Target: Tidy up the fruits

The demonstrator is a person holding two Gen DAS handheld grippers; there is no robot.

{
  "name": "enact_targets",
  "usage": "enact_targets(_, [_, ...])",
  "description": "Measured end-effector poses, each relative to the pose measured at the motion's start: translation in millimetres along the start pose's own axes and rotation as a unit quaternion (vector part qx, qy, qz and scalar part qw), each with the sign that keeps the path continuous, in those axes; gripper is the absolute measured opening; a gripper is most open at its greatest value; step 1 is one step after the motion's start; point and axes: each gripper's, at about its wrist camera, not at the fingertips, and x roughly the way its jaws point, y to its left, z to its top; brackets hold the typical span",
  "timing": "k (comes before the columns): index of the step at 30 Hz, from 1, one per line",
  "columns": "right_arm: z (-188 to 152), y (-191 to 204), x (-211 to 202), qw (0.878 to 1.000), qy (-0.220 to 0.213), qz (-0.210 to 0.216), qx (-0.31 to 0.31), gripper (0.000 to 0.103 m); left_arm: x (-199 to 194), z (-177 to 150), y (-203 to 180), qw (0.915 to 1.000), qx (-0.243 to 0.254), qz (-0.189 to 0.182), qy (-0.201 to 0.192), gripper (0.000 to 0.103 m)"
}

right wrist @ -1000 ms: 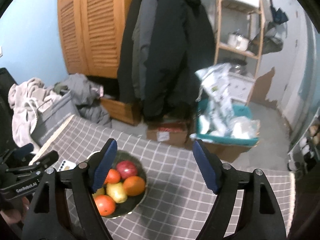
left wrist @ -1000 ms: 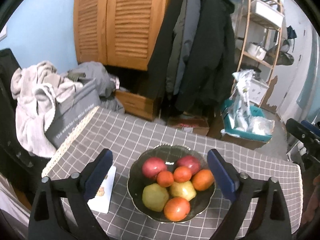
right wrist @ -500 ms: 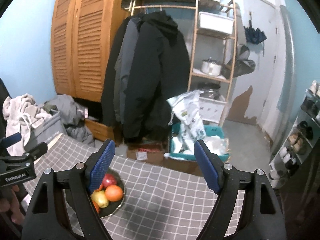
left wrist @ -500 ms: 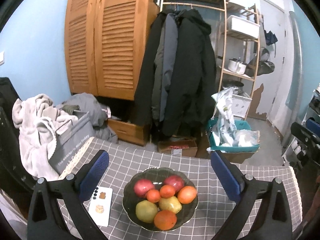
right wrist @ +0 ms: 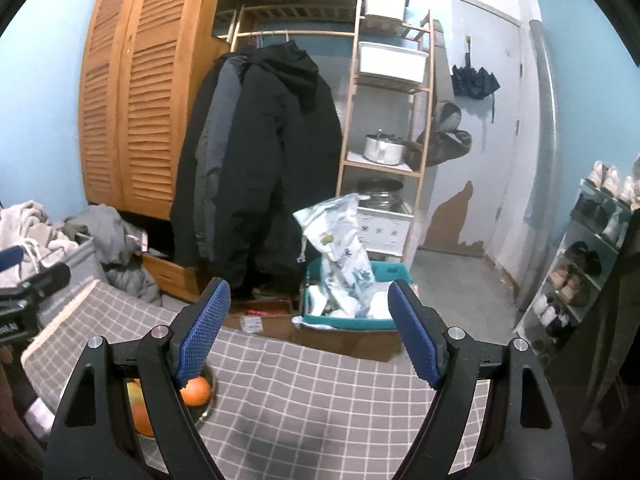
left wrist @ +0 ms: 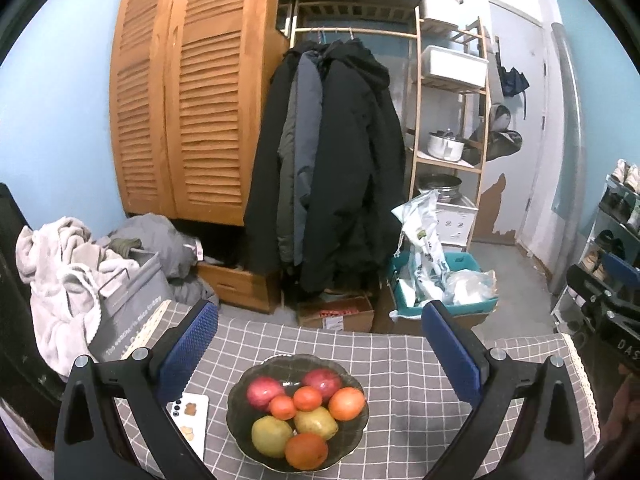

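A dark glass bowl [left wrist: 240,428] stands on the grey checked tablecloth and holds several fruits: two red apples [left wrist: 264,387], small oranges [left wrist: 307,398], two yellow pears [left wrist: 271,436] and a larger orange [left wrist: 346,403]. My left gripper [left wrist: 320,344] is open and empty, raised above and behind the bowl. My right gripper [right wrist: 308,328] is open and empty, to the right of the bowl. In the right wrist view the bowl is mostly hidden behind the left finger; one orange [right wrist: 195,391] shows.
A white phone [left wrist: 191,420] lies on the cloth left of the bowl. A grey laundry bin [left wrist: 124,304] with clothes stands beyond the table's left edge. Coats [left wrist: 332,168], a wooden wardrobe [left wrist: 188,92], a shelf and a teal crate [left wrist: 440,280] stand behind the table.
Both grippers have risen and tilted up. The bowl has dropped lower in both views and more of the room shows. Both stay open.
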Motion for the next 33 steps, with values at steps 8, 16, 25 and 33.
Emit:
enact_targets(8, [-3.0, -12.6, -0.2, 1.0, 0.003, -0.003, 0.009, 0.08, -0.6, 2.5, -8.9, 0.9999, -0.006, -0.011, -0.003, 0.103])
enact_targets(16, [-5.0, -18.3, 0.6, 1.0, 0.005, -0.004, 0.01, 0.08, 2.0, 2.8, -15.7, 0.9999, -0.004, -0.008, 0.004, 0.103])
enact_targets(25, [-5.8, -19.7, 1.3, 1.0, 0.006, -0.004, 0.011, 0.08, 4.2, 1.6, -17.3, 0.9999, -0.001, -0.008, 0.008, 0.103])
enact_targets(33, [-8.6, -23.4, 1.8, 1.0, 0.007, -0.004, 0.011, 0.08, 4.5, 0.8, -17.2, 0.9999, -0.004, -0.009, 0.009, 0.103])
